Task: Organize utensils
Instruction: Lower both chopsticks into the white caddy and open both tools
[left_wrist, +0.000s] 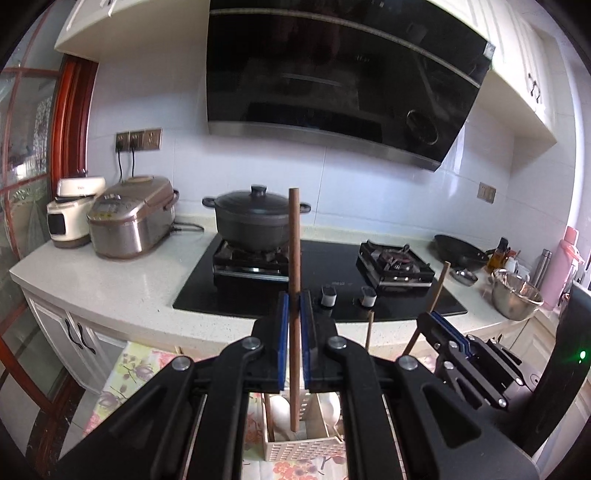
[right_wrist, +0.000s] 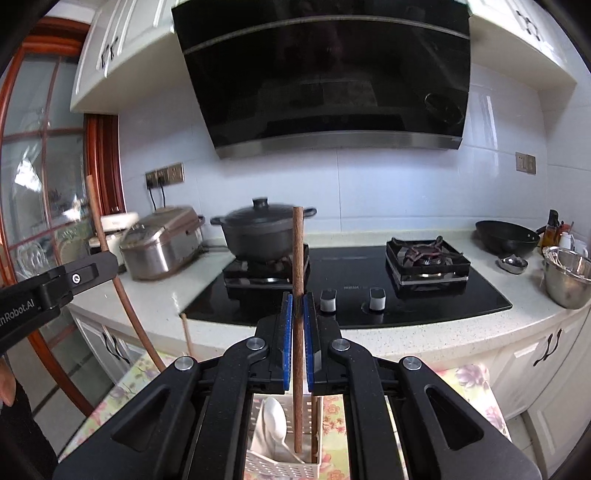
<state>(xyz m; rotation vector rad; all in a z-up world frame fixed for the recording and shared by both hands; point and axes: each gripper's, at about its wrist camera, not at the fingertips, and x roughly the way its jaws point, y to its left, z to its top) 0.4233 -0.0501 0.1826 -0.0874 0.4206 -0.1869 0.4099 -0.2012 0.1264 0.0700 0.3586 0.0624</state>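
My left gripper (left_wrist: 294, 306) is shut on a brown wooden chopstick (left_wrist: 294, 258) held upright, its lower end over a white slotted utensil basket (left_wrist: 303, 448) with white spoons (left_wrist: 280, 410) inside. My right gripper (right_wrist: 297, 306) is shut on another brown chopstick (right_wrist: 297, 258), upright, its tip down in the same basket (right_wrist: 280, 467) beside a white spoon (right_wrist: 271, 424). The right gripper also shows in the left wrist view (left_wrist: 441, 325), holding its chopstick (left_wrist: 439, 284). The left gripper's arm (right_wrist: 55, 284) and its chopstick (right_wrist: 110, 258) show in the right wrist view.
The basket stands on a floral cloth (left_wrist: 122, 380) in front of a white counter (left_wrist: 110, 288). On it are a black gas hob (right_wrist: 351, 291), a lidded black pot (left_wrist: 255, 221), a rice cooker (left_wrist: 133, 218), a wok (right_wrist: 506, 236) and a steel bowl (right_wrist: 567, 277).
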